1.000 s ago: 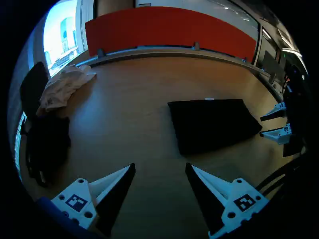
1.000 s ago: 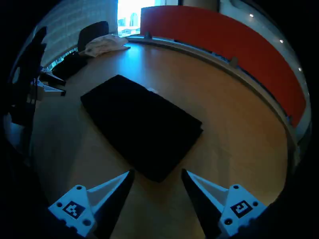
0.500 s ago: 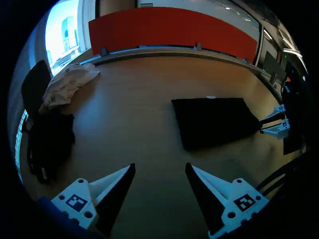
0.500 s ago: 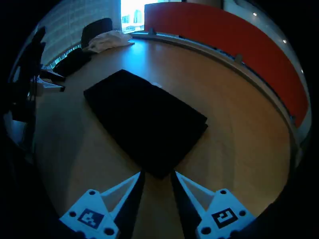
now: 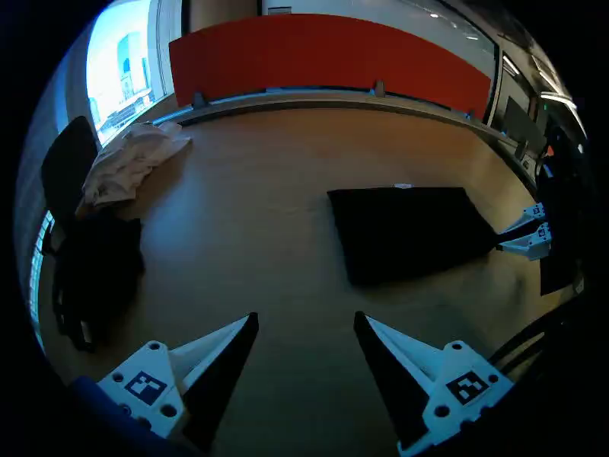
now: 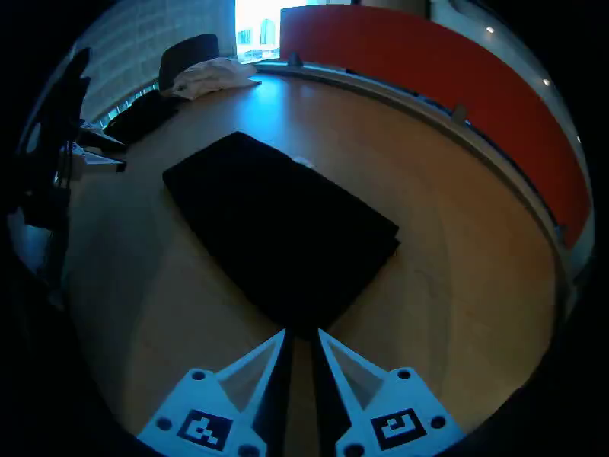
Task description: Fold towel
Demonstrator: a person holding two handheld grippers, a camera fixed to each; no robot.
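Wooden table [image 5: 251,228], dark towel [image 6: 274,228] lying lengthwise away leftward, right claw [image 6: 301,333] clenched on near corner, left claw [image 5: 305,315] released.

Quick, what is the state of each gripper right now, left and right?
Left gripper: open, holding nothing, above the table.
Right gripper: closed on the near corner of the black towel.
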